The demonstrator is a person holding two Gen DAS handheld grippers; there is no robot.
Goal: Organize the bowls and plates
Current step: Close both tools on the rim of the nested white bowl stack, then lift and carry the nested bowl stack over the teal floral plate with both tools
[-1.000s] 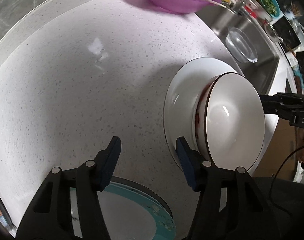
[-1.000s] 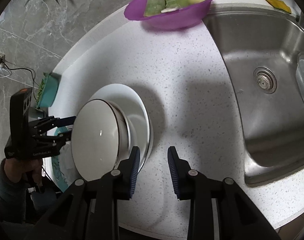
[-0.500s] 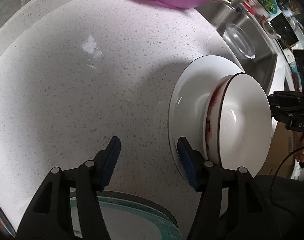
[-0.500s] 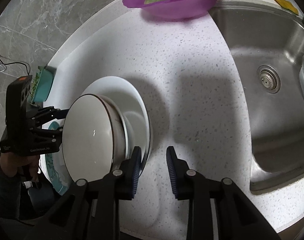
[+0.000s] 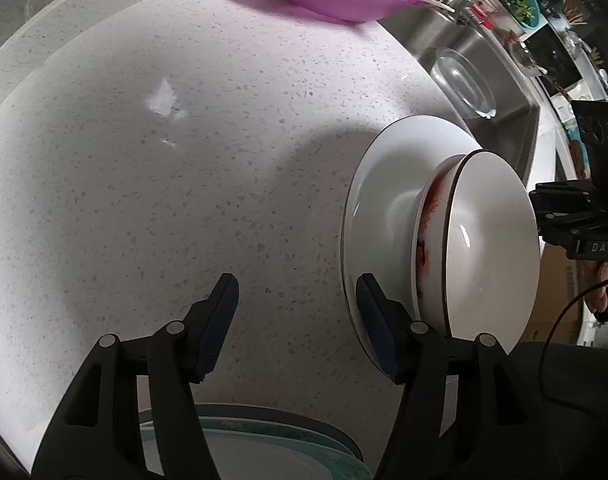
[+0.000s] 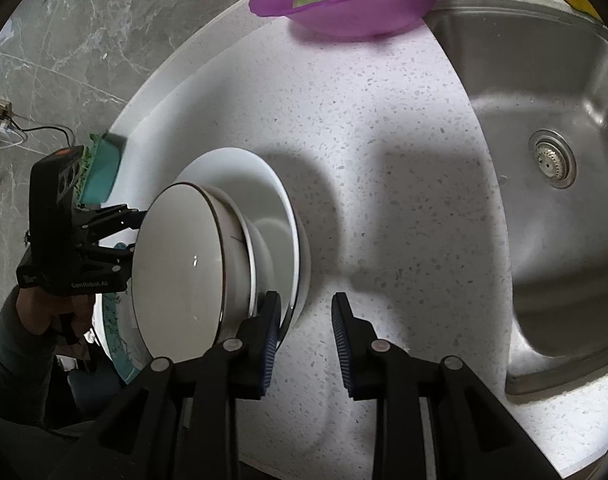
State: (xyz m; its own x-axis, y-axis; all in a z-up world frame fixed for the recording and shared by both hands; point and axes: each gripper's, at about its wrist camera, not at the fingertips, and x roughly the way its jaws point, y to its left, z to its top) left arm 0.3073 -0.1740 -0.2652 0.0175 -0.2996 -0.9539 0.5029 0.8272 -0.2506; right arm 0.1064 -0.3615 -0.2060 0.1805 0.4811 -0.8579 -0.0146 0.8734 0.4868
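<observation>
The brown-rimmed white bowl (image 6: 184,264) sits stacked on a white plate (image 6: 282,216) on the speckled countertop (image 6: 384,160). Both the left gripper (image 5: 296,320) and right gripper (image 6: 306,332) are open, holding nothing (approach the rims slowly).

The left claw (image 6: 134,228) body reads "GenRobot.AI"; the right claw (image 5: 538,216) body shows the letters "DAS".
</observation>
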